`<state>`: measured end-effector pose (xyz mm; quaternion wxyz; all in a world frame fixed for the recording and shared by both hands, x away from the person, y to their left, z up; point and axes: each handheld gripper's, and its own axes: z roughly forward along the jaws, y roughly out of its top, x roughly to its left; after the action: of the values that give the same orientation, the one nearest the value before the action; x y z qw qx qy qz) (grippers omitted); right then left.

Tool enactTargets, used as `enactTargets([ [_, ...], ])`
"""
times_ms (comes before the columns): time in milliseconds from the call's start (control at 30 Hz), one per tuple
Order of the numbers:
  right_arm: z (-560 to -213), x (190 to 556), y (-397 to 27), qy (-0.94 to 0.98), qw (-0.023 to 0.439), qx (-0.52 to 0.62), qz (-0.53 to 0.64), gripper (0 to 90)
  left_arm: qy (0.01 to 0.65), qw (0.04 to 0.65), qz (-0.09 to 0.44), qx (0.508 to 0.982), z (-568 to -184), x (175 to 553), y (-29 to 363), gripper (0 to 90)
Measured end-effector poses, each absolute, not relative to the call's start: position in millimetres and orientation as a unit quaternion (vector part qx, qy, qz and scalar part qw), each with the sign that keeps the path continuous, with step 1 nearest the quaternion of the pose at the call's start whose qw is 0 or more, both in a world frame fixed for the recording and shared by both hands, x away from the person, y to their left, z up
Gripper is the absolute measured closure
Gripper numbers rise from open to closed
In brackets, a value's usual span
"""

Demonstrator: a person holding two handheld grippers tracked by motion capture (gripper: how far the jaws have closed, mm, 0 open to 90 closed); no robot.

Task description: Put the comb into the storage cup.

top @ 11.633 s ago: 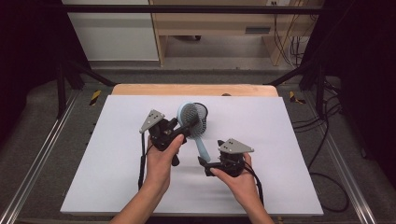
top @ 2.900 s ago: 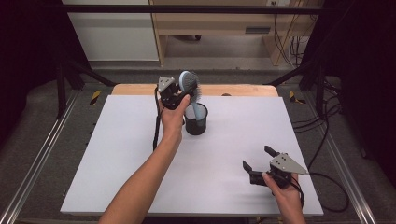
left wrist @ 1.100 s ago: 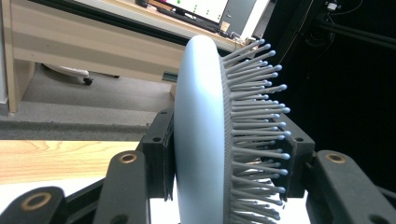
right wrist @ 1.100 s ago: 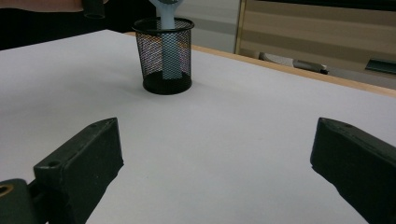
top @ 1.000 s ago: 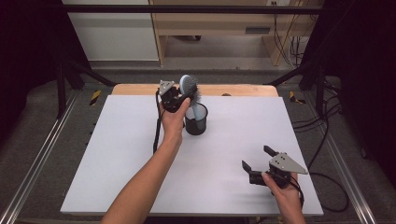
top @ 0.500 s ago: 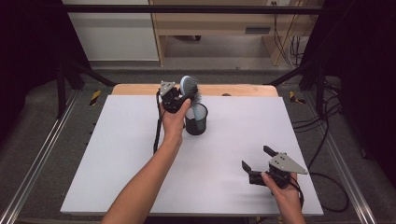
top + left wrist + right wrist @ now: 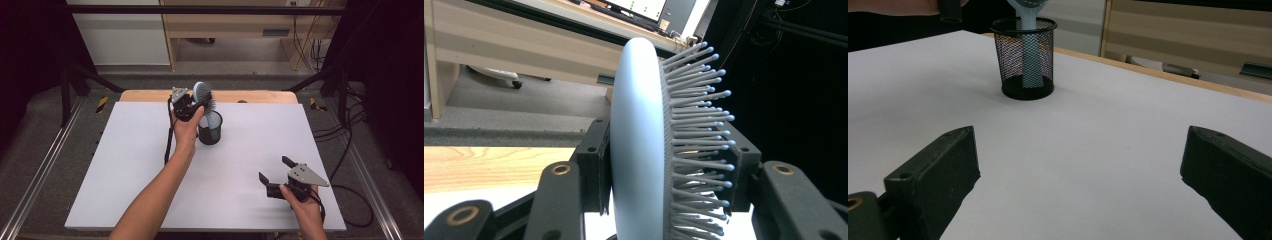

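Left gripper [image 7: 192, 106] clamped on the head of a pale blue hairbrush [image 7: 204, 97], near the middle of the worktop's far edge, one jaw against the smooth back, the other pressed into the grey bristles. Brush upright, handle down inside a black mesh cup [image 7: 210, 128], bristles toward the right edge. In the left gripper view, brush head [image 7: 644, 145] seen edge-on between the two black jaws, bristle tips fanning to the right. Left hand [image 7: 186, 131] reaching in from the near edge, forearm stretched across the white worktop [image 7: 125, 165].

Right gripper [image 7: 276, 173] held low near the near right corner, jaws spread wide with nothing between them, grey plate on top, right hand [image 7: 302, 200] behind it. In the right gripper view, cup [image 7: 1027, 59] standing on the white surface well beyond the parted jaws, blue handle [image 7: 1030, 55] visible through the mesh and reaching to the bottom. Wooden strip [image 7: 260, 96] along the far edge of the worktop.
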<state>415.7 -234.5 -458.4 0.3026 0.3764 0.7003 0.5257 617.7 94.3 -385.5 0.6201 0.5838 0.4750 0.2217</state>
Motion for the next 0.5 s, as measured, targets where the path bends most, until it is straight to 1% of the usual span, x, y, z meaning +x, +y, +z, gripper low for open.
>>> enactTargets([
  [500,-458.8,415.6,-233.9,0.701,0.301,0.377,0.525,2.5,0.479,0.62,0.216,0.583,-385.9,618.8,97.6,49.2],
])
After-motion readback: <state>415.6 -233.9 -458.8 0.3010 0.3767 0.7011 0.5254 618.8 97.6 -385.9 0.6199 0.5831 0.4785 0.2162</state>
